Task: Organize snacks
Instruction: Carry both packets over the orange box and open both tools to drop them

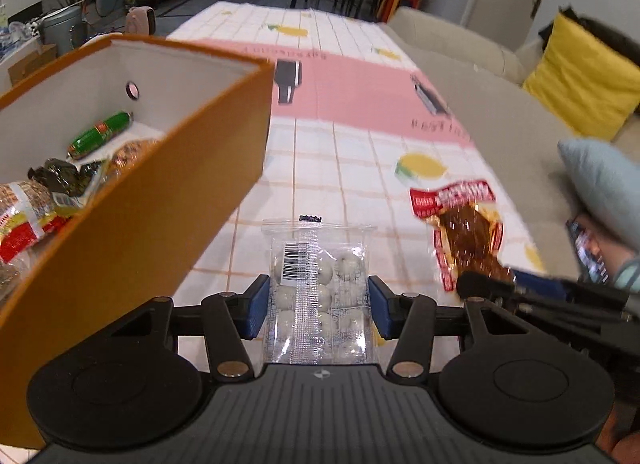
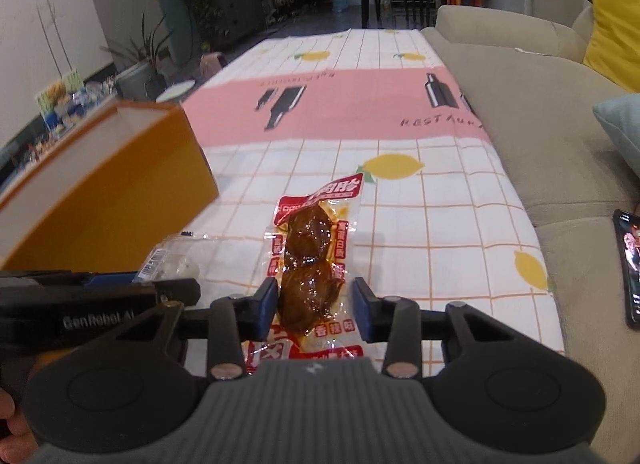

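My left gripper (image 1: 318, 284) is shut on a clear packet of white balls (image 1: 320, 272), its blue pads pressing on both side edges, above the checked tablecloth (image 1: 320, 168). To its left stands an orange box (image 1: 140, 224) with white inner walls; it holds a green sausage stick (image 1: 100, 134) and several other packets. My right gripper (image 2: 315, 288) is shut on a red packet of brown glazed meat (image 2: 310, 248), which hangs forward from the pads. In the right wrist view the clear packet (image 2: 168, 260) and the orange box (image 2: 112, 200) show at the left.
A beige sofa (image 1: 480, 104) runs along the right edge of the table, with a yellow cushion (image 1: 580, 76) and a pale blue cushion (image 1: 600, 180). A lit phone (image 2: 630, 264) lies on the sofa. Plants and a dining table stand far behind.
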### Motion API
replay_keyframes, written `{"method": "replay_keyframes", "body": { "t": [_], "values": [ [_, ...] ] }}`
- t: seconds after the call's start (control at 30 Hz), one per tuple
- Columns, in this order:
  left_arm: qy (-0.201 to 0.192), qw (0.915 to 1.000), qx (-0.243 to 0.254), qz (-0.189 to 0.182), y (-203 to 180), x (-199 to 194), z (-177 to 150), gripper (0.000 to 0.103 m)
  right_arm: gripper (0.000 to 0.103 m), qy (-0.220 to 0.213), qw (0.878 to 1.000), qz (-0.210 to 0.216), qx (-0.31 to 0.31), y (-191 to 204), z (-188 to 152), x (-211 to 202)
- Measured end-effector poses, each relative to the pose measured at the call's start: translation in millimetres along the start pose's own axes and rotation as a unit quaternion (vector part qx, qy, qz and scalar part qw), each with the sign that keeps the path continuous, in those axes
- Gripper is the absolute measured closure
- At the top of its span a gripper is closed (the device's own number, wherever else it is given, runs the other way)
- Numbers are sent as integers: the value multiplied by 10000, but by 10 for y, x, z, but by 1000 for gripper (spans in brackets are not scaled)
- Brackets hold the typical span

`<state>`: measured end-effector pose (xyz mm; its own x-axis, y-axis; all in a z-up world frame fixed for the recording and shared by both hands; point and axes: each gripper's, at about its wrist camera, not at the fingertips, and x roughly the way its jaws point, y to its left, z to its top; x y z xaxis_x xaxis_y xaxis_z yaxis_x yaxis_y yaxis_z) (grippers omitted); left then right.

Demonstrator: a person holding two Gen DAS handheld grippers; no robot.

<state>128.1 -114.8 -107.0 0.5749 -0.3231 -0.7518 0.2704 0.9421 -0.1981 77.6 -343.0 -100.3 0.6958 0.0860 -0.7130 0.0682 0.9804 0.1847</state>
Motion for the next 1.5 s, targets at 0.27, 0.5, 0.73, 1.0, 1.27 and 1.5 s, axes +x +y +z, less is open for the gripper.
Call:
{"method": "replay_keyframes", "body": {
  "t": [0.27, 0.5, 0.73, 1.0, 1.27, 1.5],
  "values": [
    [-411, 9987, -267, -171, 11, -354, 236, 45, 72, -408, 9979, 261, 437, 44, 110, -361],
    [-696, 9971, -237, -211, 53, -666, 393, 45, 72, -789, 9948, 478, 428, 210, 272, -612],
    [-930, 9956, -60, -59, 257, -980, 768, 44, 73, -1068, 9908, 830, 52, 556, 584, -754],
    [-770, 9968, -54, 215, 724, -1156, 1154, 44, 78, -1204, 9811, 1413, -545, 1075, 1069, -666],
    [-300, 9978, -298, 502, 1245, -920, 1264, 44, 86, -758, 9781, 1699, -932, 1583, 1389, -86],
    [537, 9954, -441, 653, 1576, -531, 1103, 44, 103, -29, 9790, 1645, -1204, 1807, 1349, 376]
  ]
}}
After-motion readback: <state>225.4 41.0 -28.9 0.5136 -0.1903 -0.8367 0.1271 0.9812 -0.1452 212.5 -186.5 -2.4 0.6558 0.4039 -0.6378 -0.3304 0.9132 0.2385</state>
